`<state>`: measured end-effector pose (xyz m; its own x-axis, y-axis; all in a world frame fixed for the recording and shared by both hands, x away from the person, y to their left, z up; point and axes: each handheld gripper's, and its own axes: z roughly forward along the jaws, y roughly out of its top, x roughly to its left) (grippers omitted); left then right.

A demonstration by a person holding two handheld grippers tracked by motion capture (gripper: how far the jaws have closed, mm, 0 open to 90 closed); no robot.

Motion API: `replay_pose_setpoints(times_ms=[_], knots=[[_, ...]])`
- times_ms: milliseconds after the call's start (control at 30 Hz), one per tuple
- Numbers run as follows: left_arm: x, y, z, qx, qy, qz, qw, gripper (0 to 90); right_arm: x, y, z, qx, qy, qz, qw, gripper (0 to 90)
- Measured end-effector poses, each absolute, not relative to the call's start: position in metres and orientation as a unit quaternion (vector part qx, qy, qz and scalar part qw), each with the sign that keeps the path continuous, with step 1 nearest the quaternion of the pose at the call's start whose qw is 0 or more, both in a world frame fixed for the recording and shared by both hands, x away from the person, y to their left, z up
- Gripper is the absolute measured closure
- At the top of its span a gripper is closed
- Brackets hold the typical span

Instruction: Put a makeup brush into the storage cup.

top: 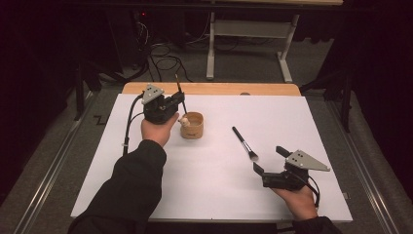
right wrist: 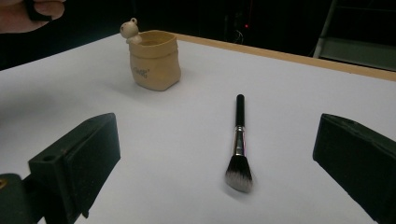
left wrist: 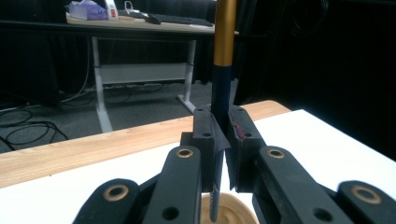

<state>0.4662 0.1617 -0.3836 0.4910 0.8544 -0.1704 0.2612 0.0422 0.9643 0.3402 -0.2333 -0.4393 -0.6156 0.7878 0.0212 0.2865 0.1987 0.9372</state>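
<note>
My left gripper (top: pixel 181 100) (left wrist: pixel 223 135) is shut on a thin brush (top: pixel 178 87) (left wrist: pixel 224 37) with a dark handle and a gold band. It holds the brush upright, with the brush's lower end over the mouth of a tan sack-shaped pot (top: pixel 192 125) (left wrist: pixel 231 210) (right wrist: pixel 155 60). A small figure sits on the pot's rim. A black makeup brush (top: pixel 244 143) (right wrist: pixel 239 140) lies flat on the white sheet, bristles towards me. My right gripper (top: pixel 269 159) (right wrist: pixel 210 144) stands open just short of its bristles, nothing between the jaws.
A white sheet (top: pixel 219 195) covers the wooden table, whose bare far edge (top: pixel 214 88) shows behind the pot. Beyond it stand a desk's white legs (top: pixel 248 44) and floor cables. The sheet's right half is bare.
</note>
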Motion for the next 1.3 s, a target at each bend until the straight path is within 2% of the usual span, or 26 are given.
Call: replay_pose_setpoints(times_ms=[500,1300], knots=[[0.475,0.153,-0.398,0.651,0.439,0.263,0.561,83.4,0.340,-0.231,-0.441,0.362,0.740,0.513,0.241,2.5],[0.476,0.156,-0.434,0.673,0.456,0.240,0.530,83.2,0.341,-0.230,-0.442,0.359,0.743,0.513,0.237,3.8]])
